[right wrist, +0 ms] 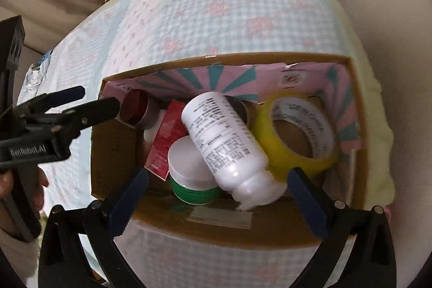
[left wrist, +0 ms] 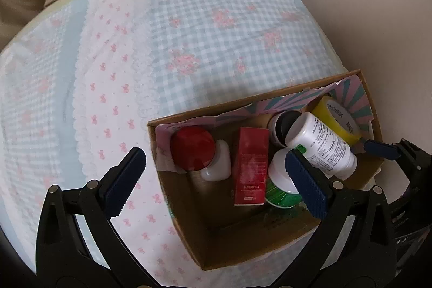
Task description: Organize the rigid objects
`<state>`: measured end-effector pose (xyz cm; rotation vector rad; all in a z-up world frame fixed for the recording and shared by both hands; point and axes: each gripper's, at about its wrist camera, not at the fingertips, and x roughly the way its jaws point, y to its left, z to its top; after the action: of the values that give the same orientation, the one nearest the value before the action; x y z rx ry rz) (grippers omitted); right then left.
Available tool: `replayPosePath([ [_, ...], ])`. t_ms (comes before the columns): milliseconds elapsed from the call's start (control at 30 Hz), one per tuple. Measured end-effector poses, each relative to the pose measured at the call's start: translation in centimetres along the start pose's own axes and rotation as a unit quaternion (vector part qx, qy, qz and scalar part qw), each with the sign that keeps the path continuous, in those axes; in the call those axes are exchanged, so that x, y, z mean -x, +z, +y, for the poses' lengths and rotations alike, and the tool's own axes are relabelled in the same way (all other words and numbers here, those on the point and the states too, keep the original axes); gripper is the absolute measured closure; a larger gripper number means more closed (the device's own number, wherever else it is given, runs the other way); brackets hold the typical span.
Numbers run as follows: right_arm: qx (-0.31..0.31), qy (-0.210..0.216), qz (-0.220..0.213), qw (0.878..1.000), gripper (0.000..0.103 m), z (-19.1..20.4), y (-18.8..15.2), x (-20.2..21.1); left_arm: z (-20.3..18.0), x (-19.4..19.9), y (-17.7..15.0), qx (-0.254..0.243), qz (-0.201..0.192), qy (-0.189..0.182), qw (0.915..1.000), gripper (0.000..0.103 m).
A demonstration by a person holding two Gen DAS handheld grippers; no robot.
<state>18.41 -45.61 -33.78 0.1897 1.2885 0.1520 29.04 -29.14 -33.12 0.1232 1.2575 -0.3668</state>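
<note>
While both grippers hang over the cardboard box (right wrist: 359,142) on the checked cloth (left wrist: 216,18), the right gripper (right wrist: 216,196) and left gripper (left wrist: 213,169) stand spread wide, gripping nothing. White bottle (right wrist: 224,142) lies tilted on the green jar (right wrist: 191,180), against the yellow tape roll (right wrist: 297,131); red carton (left wrist: 249,166) and red-capped bottle (left wrist: 193,150) beside. Bottle looks light, stiff, smooth plastic, likely slippery; best pinched across mid-body.
</note>
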Motion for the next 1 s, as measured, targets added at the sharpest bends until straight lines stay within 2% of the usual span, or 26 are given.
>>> replayPosePath([
  [267, -0.027, -0.005, -0.013, 1.000, 0.000, -0.5, -0.5, 1.5, -0.5, 2.1, -0.2, -0.005, -0.018, -0.007, 0.9998, 0.000],
  [500, -0.027, -0.019, -0.026, 0.999, 0.000, 0.7, -0.7, 3.1, -0.2, 5.8, -1.1, 0.000, -0.042, -0.011, 0.9991, 0.000],
  [767, -0.028, -0.035, -0.060, 0.997, 0.000, 4.3, -1.5, 8.9, 2.2, 14.1, -3.2, 0.020, -0.086, -0.007, 0.9960, 0.000],
  [1000, -0.015, -0.048, -0.116, 0.992, 0.000, 11.4, -3.3, 16.8, 6.0, 24.1, -7.6, 0.033, -0.131, -0.002, 0.9908, 0.000],
])
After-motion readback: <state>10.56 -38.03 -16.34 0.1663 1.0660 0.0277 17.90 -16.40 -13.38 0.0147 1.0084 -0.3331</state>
